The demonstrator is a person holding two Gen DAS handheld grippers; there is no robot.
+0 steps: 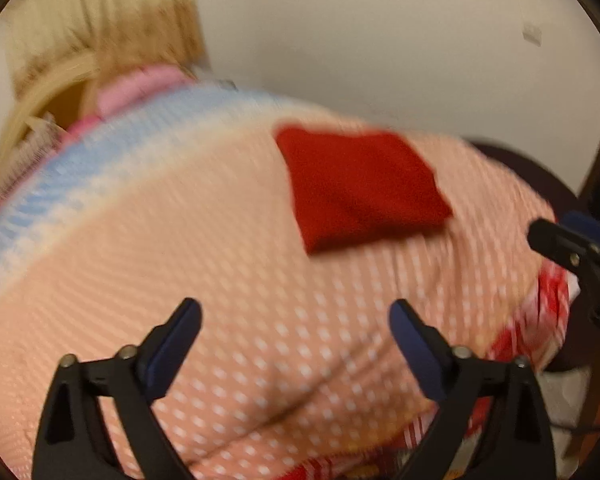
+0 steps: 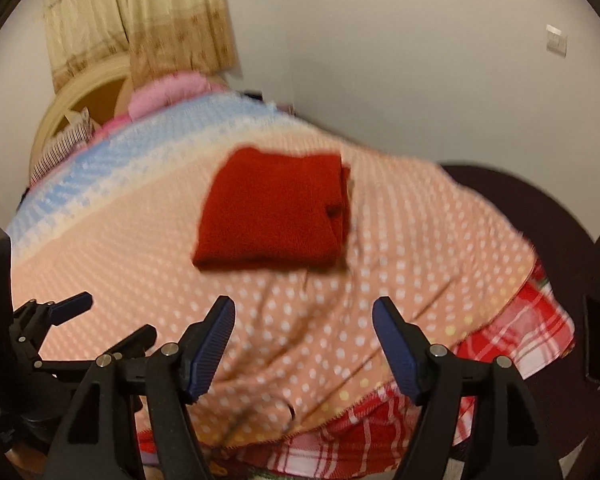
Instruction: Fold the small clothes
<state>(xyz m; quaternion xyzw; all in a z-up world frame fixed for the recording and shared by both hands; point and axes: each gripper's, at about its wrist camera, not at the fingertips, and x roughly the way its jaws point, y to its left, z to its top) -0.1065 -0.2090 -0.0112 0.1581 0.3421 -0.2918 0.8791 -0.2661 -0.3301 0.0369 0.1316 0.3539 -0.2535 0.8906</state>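
A small red garment point(image 1: 360, 188) point(image 2: 276, 216) lies folded into a compact rectangle on a peach blanket with white dots point(image 1: 228, 280) point(image 2: 400, 240). My left gripper point(image 1: 294, 312) hovers above the blanket, short of the garment, open wide with nothing between its blue pads. My right gripper point(image 2: 304, 312) also stands open and empty, back from the garment's near edge. In the right wrist view the left gripper point(image 2: 70, 304) shows at the left edge. The right gripper's tip point(image 1: 552, 236) shows at the right edge of the left wrist view.
The blanket has a light blue band point(image 2: 100, 176) on its far left side. A red and white plaid cloth point(image 2: 512, 340) hangs out under its near right edge. Pink bedding point(image 2: 164, 92) and a cream headboard point(image 2: 80, 96) lie behind, under beige curtains point(image 2: 140, 20). A dark rounded furniture edge point(image 2: 540, 216) stands at right.
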